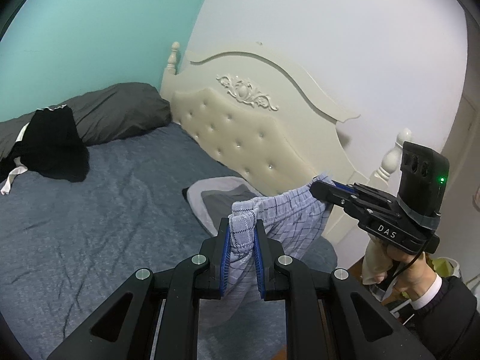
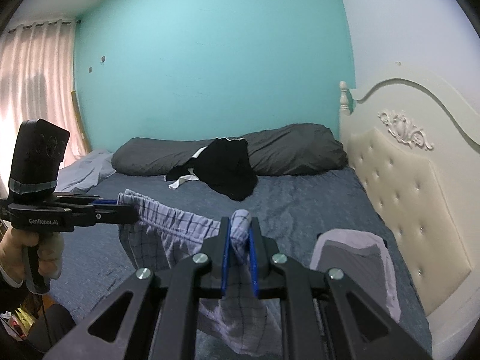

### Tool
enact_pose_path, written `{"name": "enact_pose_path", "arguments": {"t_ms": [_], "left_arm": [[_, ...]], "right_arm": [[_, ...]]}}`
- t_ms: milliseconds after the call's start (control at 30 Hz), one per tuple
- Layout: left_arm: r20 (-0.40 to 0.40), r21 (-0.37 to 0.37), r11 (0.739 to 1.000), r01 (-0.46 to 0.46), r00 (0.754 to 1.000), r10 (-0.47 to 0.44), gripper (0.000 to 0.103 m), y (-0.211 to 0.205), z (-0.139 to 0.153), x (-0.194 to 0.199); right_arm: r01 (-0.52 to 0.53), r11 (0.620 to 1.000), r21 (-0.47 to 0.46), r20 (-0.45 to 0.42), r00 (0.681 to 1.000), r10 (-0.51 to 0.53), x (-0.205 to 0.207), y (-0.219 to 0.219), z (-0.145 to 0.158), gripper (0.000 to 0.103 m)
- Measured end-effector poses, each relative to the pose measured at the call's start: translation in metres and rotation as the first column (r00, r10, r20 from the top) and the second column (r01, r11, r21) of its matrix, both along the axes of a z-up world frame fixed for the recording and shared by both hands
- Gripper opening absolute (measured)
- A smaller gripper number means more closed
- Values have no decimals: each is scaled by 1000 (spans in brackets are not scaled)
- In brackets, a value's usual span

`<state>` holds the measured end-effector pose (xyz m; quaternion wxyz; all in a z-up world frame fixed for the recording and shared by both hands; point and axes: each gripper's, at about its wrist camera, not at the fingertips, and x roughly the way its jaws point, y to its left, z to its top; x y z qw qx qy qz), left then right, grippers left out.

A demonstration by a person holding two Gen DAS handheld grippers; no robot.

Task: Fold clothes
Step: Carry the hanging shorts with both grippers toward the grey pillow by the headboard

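Your blue bedspread (image 2: 300, 198) runs back to a turquoise wall (image 2: 210, 60); the black garment (image 2: 228, 168) there is too dark to identify. Your left gripper (image 2: 127, 208), marked "GenRobot.AI", and your right gripper (image 1: 322, 187), marked "DAS", each clamp one waistband end of the plaid shorts (image 1: 288, 219), which hang between them above the bed, legs cut off below.

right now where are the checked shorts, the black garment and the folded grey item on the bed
checked shorts (image 1: 288, 207): left wrist view, on the waistband stretched between both tools
black garment (image 2: 231, 165): right wrist view, on its middle, against the dark pillow
folded grey item (image 2: 354, 252): right wrist view, on its darker centre
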<state>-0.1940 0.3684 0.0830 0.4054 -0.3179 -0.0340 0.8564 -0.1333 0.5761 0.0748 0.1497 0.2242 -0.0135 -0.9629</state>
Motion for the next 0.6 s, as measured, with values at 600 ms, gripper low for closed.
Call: {"name": "enact_pose_path", "arguments": {"t_ms": [600], "left_arm": [[28, -19, 998, 53, 998, -53, 15, 57, -23, -9]], "right_arm": [[62, 998, -16, 35, 997, -62, 5, 50, -22, 11]]}}
